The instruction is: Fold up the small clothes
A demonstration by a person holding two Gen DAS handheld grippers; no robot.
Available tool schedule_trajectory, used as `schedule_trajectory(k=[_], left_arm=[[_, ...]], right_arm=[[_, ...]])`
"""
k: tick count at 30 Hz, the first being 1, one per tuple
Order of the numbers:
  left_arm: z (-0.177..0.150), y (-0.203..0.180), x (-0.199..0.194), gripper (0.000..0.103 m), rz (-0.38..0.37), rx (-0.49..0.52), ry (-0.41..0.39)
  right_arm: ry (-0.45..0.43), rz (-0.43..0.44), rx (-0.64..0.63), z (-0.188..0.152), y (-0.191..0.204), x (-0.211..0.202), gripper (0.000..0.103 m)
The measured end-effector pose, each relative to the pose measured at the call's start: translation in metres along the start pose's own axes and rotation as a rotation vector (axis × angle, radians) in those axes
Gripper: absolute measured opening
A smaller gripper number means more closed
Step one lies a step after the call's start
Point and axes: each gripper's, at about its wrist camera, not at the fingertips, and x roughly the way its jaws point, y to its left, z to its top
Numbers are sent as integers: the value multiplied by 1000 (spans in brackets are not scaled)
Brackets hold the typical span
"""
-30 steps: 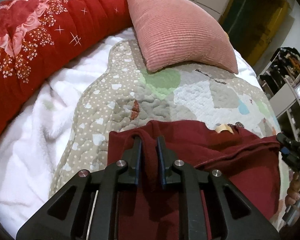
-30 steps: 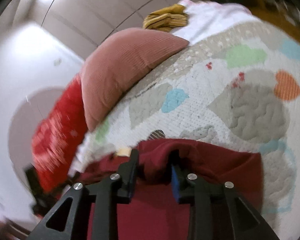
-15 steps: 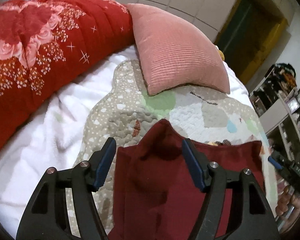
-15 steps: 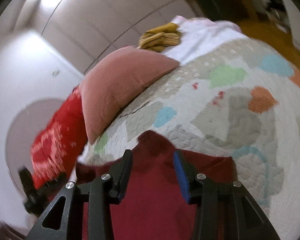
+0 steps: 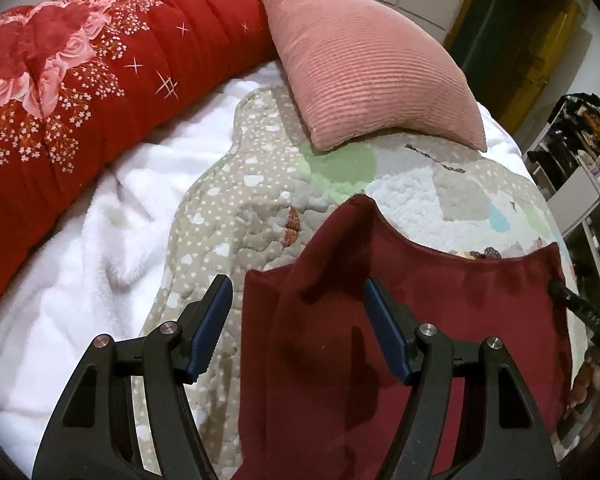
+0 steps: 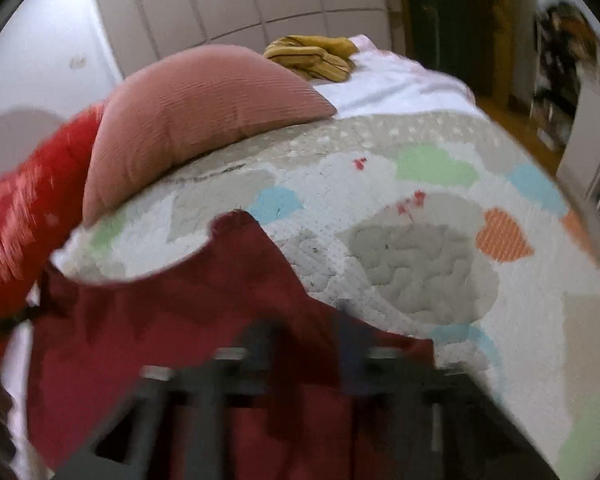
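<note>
A small dark red garment (image 5: 400, 312) lies flat on the patterned quilt (image 5: 236, 216), its shoulder straps pointing away from me. My left gripper (image 5: 298, 320) is open and empty, its blue pads either side of the left strap, above the cloth. In the right wrist view the garment (image 6: 172, 320) fills the lower left, with its right strap (image 6: 240, 228) pointing up. My right gripper (image 6: 312, 356) is motion-blurred over the garment; its jaws look apart and hold nothing. The right gripper's tip also shows in the left wrist view (image 5: 580, 312) at the garment's right edge.
A pink ribbed cushion (image 5: 372, 72) lies on the quilt beyond the garment. A red floral duvet (image 5: 80, 92) runs along the left, with a white fleece blanket (image 5: 100, 240) below it. A yellow striped garment (image 6: 312, 56) lies behind the cushion. Shelves (image 5: 580, 168) stand at the right.
Both grippers let go of the garment's straps, opened and drew back. The garment now lies flat on the quilt. The right gripper is swinging, blurring its view.
</note>
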Motion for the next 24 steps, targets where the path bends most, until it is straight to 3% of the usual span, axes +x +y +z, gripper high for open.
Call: schedule_trajectory(k=[3, 7, 9, 10, 12, 13, 18, 20, 24], left_arm=[[5, -2, 12, 68, 40, -4, 17], [7, 3, 40, 68, 96, -27, 64], [6, 10, 51, 70, 88, -64, 89], [7, 13, 52, 70, 76, -81, 89], [7, 17, 46, 70, 63, -95, 77], [6, 17, 39, 70, 67, -93, 66], [-13, 15, -4, 70, 57, -27, 18], [-27, 15, -20, 70, 43, -6, 10], [-64, 21, -50, 70, 11, -4, -3]], right_arm=[[-26, 50, 107, 4, -17, -3, 9], [50, -13, 82, 5, -13, 25, 9], [88, -53, 63, 5, -11, 38, 9], [79, -57, 74, 7, -12, 35, 15], [36, -79, 107, 11, -16, 16, 29], [11, -80, 111, 11, -16, 6, 31], [-21, 29, 4, -6, 7, -36, 31], [-31, 34, -60, -18, 22, -48, 31], [-7, 87, -108, -36, 36, -47, 31]])
